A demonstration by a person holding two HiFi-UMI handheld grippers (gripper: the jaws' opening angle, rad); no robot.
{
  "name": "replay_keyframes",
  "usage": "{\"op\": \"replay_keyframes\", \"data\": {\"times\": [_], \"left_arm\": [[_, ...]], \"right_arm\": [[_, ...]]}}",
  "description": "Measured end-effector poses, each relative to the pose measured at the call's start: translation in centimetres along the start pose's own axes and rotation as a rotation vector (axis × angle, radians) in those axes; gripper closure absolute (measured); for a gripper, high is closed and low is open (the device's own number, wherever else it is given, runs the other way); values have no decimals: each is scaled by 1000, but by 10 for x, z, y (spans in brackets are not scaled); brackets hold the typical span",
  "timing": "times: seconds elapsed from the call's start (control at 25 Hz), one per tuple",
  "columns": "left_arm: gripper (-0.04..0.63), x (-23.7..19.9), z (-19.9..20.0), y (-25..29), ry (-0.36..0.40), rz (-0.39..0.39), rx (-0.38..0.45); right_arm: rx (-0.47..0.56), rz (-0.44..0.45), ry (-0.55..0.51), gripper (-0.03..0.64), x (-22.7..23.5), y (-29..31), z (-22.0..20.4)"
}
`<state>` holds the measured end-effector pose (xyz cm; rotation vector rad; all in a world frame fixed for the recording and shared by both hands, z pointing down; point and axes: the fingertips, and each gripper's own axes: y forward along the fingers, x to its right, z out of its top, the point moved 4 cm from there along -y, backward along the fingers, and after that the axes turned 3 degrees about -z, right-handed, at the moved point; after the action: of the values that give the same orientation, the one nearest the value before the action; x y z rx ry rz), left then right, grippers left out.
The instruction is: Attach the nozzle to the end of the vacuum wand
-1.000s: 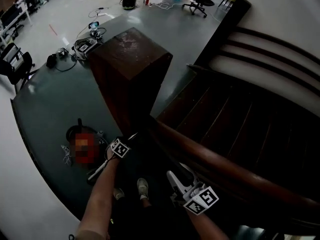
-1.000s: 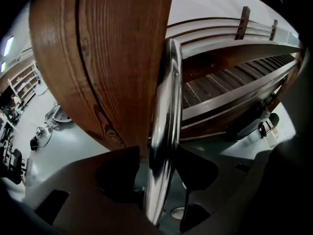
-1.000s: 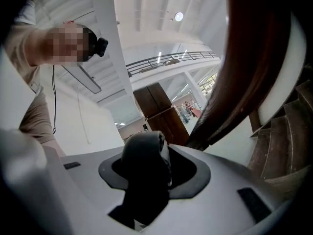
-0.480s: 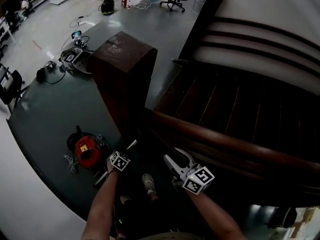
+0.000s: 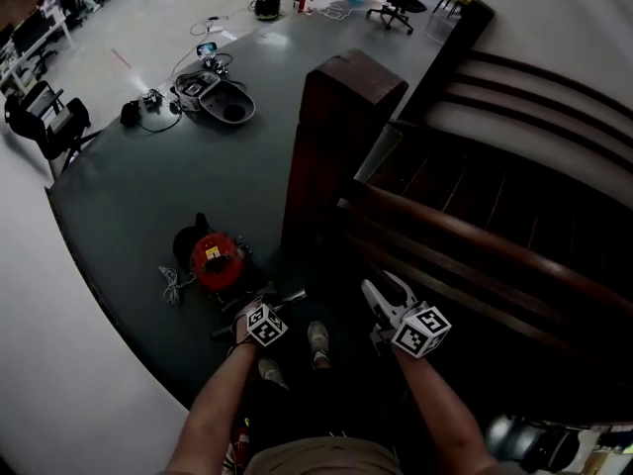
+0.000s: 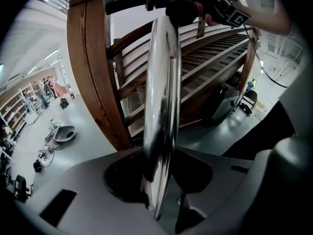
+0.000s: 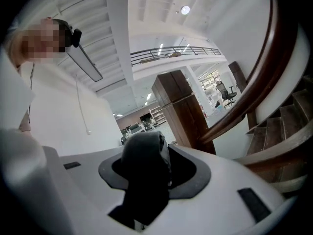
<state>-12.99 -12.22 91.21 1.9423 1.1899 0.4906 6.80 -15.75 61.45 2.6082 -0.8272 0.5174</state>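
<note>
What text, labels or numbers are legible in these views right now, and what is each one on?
No text can be read in any view.
Red canister on the floor: yellow label on top, too small to read.
Marker cubes: black-and-white square patterns only, no letters or numbers.

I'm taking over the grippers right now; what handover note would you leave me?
Left gripper: jaws just closed, now gripping the chrome wand.
Right gripper: shut on a dark part at the wand's far end.
Red vacuum: on the floor beside the stair post.
Done: wand in hand.
Left: no nozzle can be made out; find it and fit it.
</note>
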Motion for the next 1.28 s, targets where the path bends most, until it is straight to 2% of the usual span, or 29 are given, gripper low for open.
{"op": "replay_keyframes", "data": {"times": [0.32,0.56,0.84,1.12,1.28], "left_arm": [[451,45,-51,-55,32,7,-23],[453,62,-73,-71,32,33,-1],[453,74,-80,-75,59,17,-4],[453,80,-82,-78,32,44,-1],[454,72,-79,-80,6,53,-15]], "right_arm": [[-101,73,-41,449,-76,0,-35],[-112,50,-102,449,-111,-11,-52],[-146,72,-182,449,-146,-15,-57],[-176,71,-241,449,-163,-19,-62],[-140,38,-262,449,-170,-17,-60]]}}
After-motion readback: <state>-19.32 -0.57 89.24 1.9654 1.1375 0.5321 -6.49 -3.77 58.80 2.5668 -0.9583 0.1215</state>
